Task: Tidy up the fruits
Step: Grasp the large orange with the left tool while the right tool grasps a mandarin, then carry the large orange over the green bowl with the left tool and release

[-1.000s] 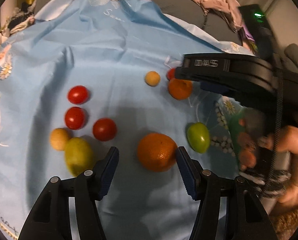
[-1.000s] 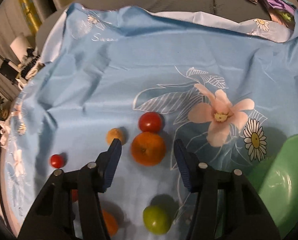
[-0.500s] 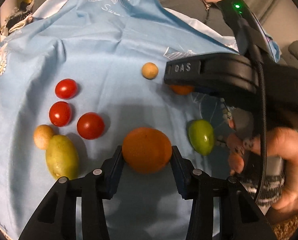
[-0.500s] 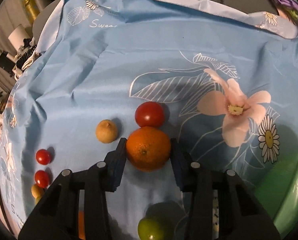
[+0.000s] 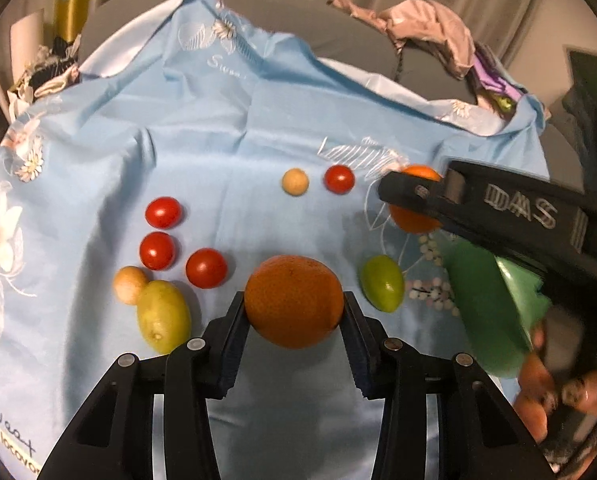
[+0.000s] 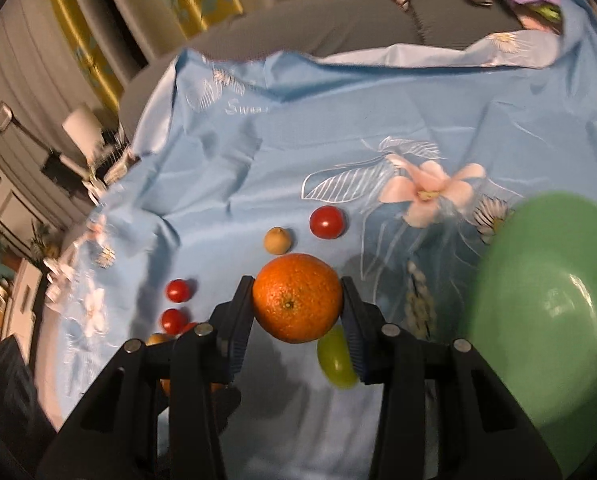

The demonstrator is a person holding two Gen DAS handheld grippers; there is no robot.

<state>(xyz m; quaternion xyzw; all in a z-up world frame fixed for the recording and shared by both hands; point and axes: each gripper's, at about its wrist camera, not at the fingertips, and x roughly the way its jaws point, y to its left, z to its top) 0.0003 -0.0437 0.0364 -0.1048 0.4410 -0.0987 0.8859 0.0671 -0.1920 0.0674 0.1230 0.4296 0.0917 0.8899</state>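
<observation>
Holding one orange apiece: left gripper (image 5: 294, 316) clamped on the near orange (image 5: 293, 301), right gripper (image 6: 297, 312) clamped on the second orange (image 6: 297, 297), both seemingly clear of the blue cloth (image 5: 226, 128). Best done with steady squeeze, level wrists, right load first toward the green bowl (image 6: 546, 320) close by on the right, well clear of the green fruit (image 6: 335, 360) below. Lost to view: much of the bowl in the left view, behind the right tool; bowl contents, uncertain; lift height, hard to judge; small tan fruit (image 5: 295, 182), kind unclear.
</observation>
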